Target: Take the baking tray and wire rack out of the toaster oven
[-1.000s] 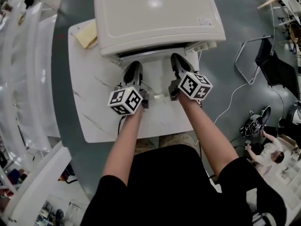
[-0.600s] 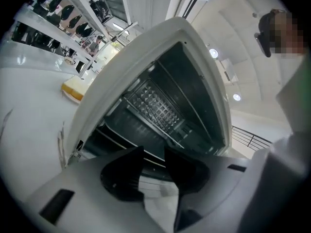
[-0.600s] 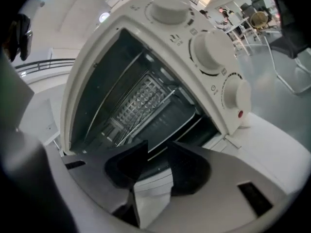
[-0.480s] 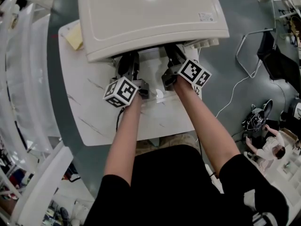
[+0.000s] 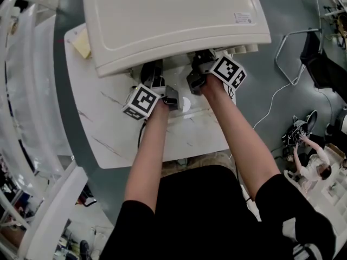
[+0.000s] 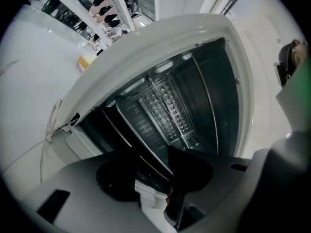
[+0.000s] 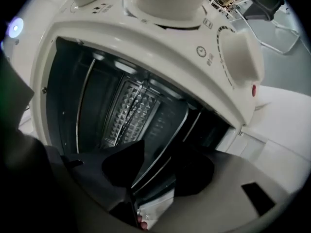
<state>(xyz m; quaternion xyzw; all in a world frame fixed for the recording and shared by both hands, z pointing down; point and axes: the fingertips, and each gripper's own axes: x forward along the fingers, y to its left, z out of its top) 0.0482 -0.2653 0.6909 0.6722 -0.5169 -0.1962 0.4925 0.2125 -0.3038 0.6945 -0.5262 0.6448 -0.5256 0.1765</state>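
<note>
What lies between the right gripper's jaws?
Right gripper view: the rim of the baking tray runs between the right gripper's jaws, which have just been opening.

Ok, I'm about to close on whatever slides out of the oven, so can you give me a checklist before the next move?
1. Toaster oven mouth open, inside in view: ok.
2. Left claw open, its jaws have just been opening: ok.
3. Right claw open, its jaws have just been opening: ok.
4. Thin metal edge runs between each claw's jaws, not yet gripped: ok.
5. Which oven part that edge belongs to: cannot tell.
</note>
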